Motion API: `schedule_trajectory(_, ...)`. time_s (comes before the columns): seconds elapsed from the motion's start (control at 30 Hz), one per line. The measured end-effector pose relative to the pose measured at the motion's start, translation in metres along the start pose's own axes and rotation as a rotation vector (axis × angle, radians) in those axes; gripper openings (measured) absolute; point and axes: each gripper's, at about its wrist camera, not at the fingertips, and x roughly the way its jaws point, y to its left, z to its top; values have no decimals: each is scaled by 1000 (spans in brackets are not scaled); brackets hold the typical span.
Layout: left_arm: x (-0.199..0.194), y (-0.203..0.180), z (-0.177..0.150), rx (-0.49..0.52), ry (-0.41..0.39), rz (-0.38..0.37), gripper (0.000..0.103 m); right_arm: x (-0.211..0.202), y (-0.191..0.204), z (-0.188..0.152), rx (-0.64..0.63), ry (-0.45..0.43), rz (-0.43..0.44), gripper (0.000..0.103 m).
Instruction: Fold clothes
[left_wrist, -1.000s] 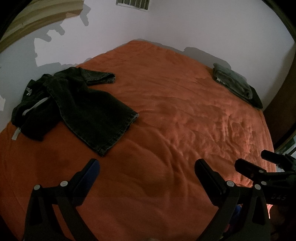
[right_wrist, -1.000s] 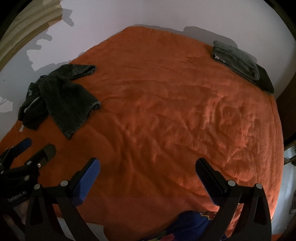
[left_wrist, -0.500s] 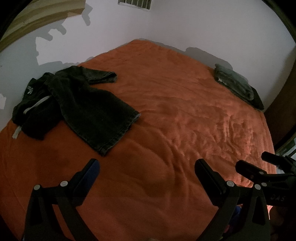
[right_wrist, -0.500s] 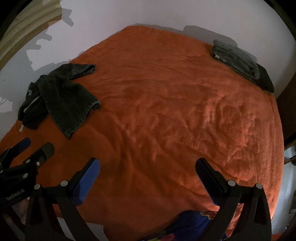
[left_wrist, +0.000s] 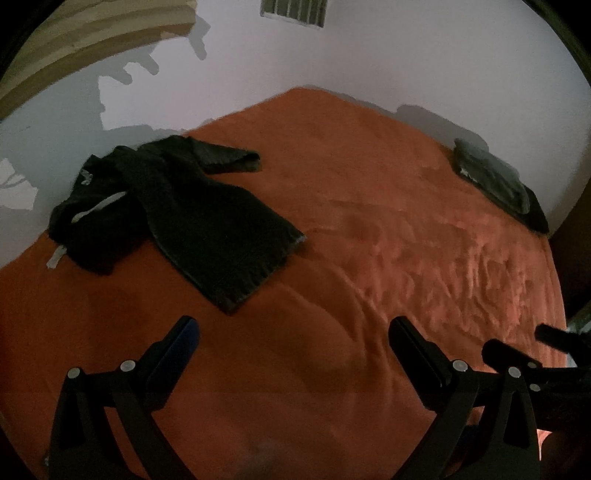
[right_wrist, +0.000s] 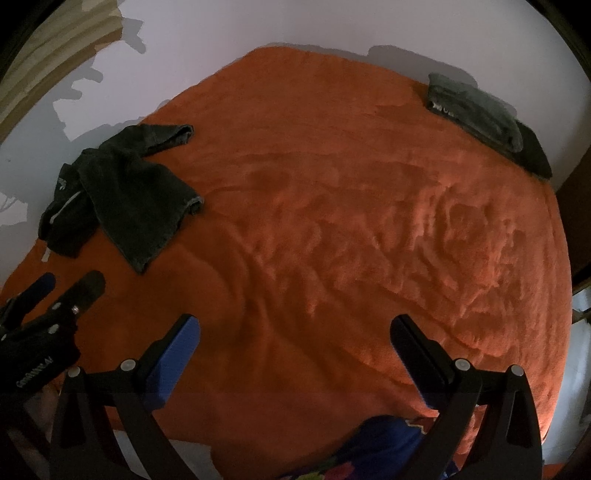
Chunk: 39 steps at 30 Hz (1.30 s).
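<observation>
A heap of dark clothes, black denim shorts (left_wrist: 207, 221) over a dark top (left_wrist: 88, 221), lies unfolded on the left of the orange bed (left_wrist: 369, 229). It also shows in the right wrist view (right_wrist: 136, 199). My left gripper (left_wrist: 291, 339) is open and empty, hovering above the bed a little short of the shorts' hem. My right gripper (right_wrist: 295, 336) is open and empty over the bed's near middle. Each gripper shows at the edge of the other's view: the right gripper (left_wrist: 524, 347) and the left gripper (right_wrist: 70, 284).
A folded stack of grey and dark clothes (left_wrist: 495, 181) sits at the bed's far right corner, also in the right wrist view (right_wrist: 480, 114). White walls border the bed. A blue patterned cloth (right_wrist: 384, 443) lies at the near bed edge.
The left gripper has moved forward toward the dark clothes, which now look larger and nearer. The right gripper has barely moved.
</observation>
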Motion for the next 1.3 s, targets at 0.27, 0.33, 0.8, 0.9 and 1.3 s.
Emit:
schedule_trajectory(0.27, 3, -11, -2, 52, 6, -27, 103, 3, -2, 2, 21, 5, 1, 103)
schedule_trajectory(0.33, 3, -13, -1, 75, -3, -30, 103, 3, 0, 1, 19, 6, 5, 103)
schedule_trajectory(0.8, 4, -15, -3, 115, 3, -82, 102, -2, -1, 1, 4, -1, 63, 103)
schedule_trajectory(0.9, 6, -15, -2, 124, 15, -88, 94, -2, -2, 1, 13, 5, 103, 103)
schedule_trajectory(1.3, 16, -8, -4, 89, 98, -163, 17, -8, 6, 2, -15, -26, 153, 103)
